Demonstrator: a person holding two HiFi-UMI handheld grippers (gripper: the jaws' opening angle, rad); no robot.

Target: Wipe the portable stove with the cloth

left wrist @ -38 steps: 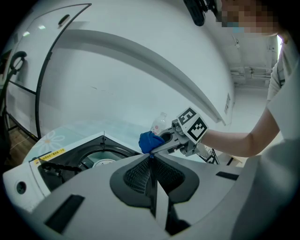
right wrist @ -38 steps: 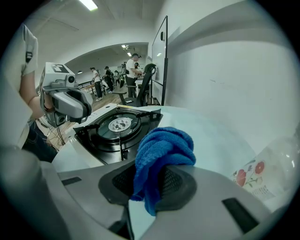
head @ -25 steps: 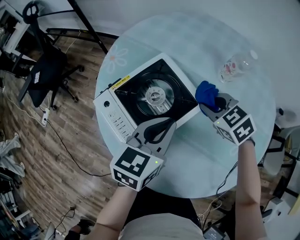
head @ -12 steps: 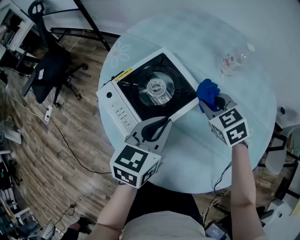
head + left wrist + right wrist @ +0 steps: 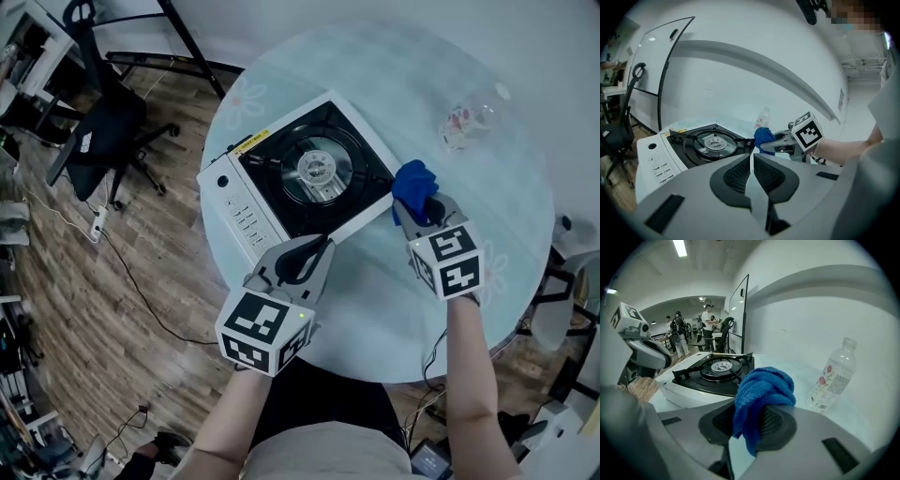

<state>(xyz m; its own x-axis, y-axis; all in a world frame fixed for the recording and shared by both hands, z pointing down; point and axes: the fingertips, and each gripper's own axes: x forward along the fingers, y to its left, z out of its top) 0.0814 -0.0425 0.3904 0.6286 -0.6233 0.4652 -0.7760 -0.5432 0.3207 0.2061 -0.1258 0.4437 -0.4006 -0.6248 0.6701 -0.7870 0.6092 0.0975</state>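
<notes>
The white portable stove (image 5: 246,202) with its black top and round burner (image 5: 317,169) lies on the round glass table (image 5: 375,309). My right gripper (image 5: 419,203) is shut on a blue cloth (image 5: 413,185) just off the stove's right edge. In the right gripper view the cloth (image 5: 761,390) bunches between the jaws, with the stove (image 5: 705,376) beyond on the left. My left gripper (image 5: 305,258) is shut with nothing in it, at the stove's near edge. In the left gripper view its pads (image 5: 739,174) meet, the stove (image 5: 675,150) lies ahead and the right gripper (image 5: 776,145) holds the cloth (image 5: 764,137).
A clear plastic bottle (image 5: 469,120) lies on the table at the far right; it also shows as the bottle (image 5: 833,376) in the right gripper view. An office chair (image 5: 98,141) and cables (image 5: 141,291) are on the wooden floor to the left. People stand far off in the room (image 5: 693,331).
The right gripper with the cloth has shifted slightly left, closer to the stove's right edge. The left gripper stays shut at the near edge.
</notes>
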